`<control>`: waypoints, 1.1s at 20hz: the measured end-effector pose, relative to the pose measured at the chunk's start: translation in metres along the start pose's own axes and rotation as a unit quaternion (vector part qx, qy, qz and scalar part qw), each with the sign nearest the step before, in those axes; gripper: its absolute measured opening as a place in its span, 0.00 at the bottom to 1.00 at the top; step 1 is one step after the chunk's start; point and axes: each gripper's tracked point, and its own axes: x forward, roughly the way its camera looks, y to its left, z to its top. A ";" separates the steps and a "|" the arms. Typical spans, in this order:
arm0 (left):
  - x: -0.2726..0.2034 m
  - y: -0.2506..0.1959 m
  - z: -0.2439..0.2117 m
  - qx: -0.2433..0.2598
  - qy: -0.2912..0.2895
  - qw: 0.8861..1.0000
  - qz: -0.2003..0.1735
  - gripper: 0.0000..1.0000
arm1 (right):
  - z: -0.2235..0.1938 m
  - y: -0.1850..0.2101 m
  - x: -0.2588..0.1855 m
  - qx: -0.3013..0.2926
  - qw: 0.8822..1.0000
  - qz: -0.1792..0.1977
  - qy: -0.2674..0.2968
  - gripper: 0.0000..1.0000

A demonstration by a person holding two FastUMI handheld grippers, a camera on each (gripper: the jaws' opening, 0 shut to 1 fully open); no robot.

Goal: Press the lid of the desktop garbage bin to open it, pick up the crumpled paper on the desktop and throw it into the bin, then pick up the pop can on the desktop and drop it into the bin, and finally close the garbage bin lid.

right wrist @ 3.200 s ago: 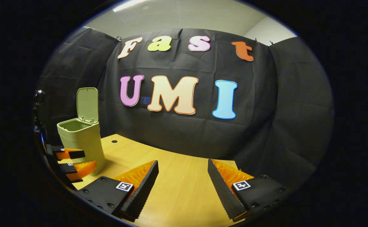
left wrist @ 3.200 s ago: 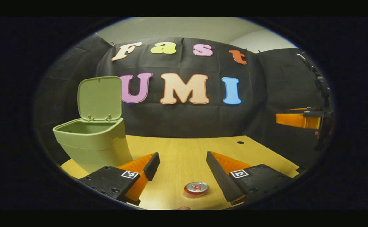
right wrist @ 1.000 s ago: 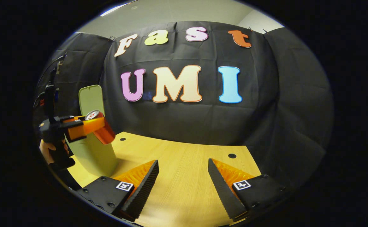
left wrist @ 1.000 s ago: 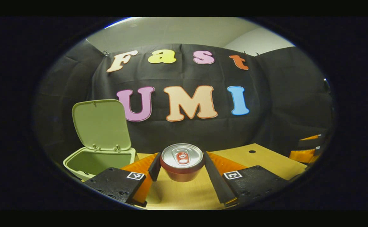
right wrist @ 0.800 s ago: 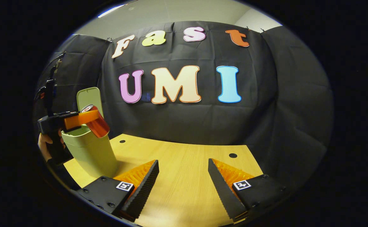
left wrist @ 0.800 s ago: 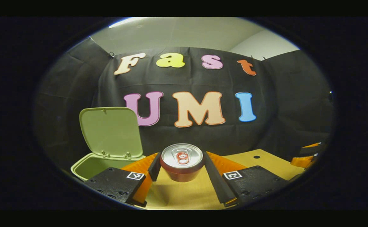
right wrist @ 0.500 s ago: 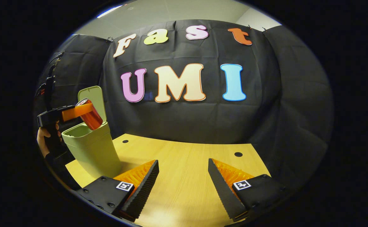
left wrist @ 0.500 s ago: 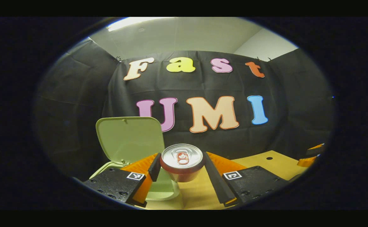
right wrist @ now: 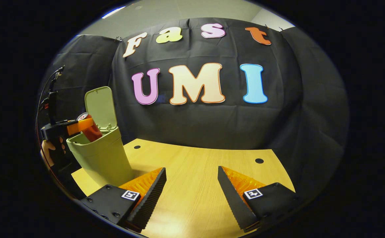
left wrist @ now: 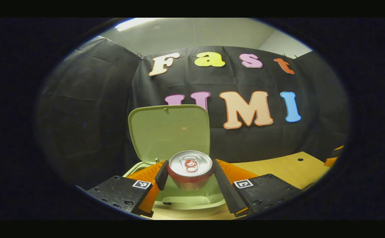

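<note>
Clamping the pop can (left wrist: 190,169), left gripper (left wrist: 189,178) above open bin (left wrist: 192,201), right gripper (right wrist: 192,185) released

No legible text, brand or number made out.

Checked pop can (left wrist: 190,164), above the garbage bin (left wrist: 192,202): top end and red tab, print too small to read.

Noted square black-and-white coded tags (left wrist: 141,184) on left gripper (left wrist: 190,163), nearer than the bin: pattern only, no characters. Same kind of tags on right gripper (right wrist: 191,169), right of the bin.
</note>
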 end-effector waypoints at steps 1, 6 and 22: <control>0.001 0.005 -0.005 -0.002 0.004 1.000 0.005 0.76 | 0.001 0.002 0.001 -0.001 1.000 0.001 0.001 0.99; 0.000 0.024 0.002 -0.004 -0.004 1.000 0.027 0.85 | 0.005 0.011 0.003 -0.005 1.000 0.004 0.000 0.98; 0.046 0.034 0.152 0.008 -0.109 0.994 -0.018 0.89 | 0.001 0.005 -0.013 0.009 0.999 -0.042 -0.007 0.99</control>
